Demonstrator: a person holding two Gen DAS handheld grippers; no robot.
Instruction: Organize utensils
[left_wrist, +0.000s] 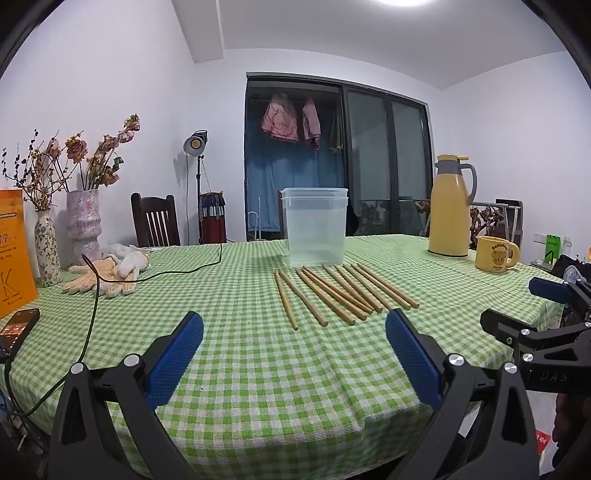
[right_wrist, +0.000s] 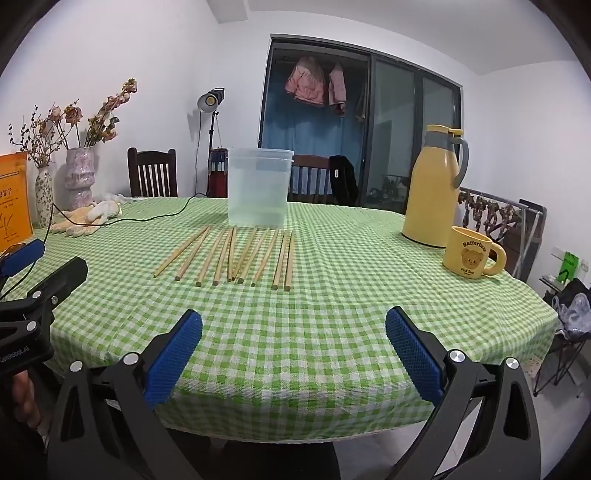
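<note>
Left gripper (left_wrist: 294, 334) stands with jaws fully apart and nothing between them, above the near part of the green checked tablecloth (left_wrist: 258, 369). Right gripper (right_wrist: 294, 334) is likewise spread wide and empty, above the near table edge. Ahead of both, the wooden chopsticks (right_wrist: 229, 256) lie loose on the cloth in a rough row, side by side, some crossing at the tips. Just behind them stands a clear plastic container (right_wrist: 258, 188), upright. A yellow thermos (right_wrist: 432, 184) and yellow mug (right_wrist: 471, 256) stand to the right, well apart.
</note>
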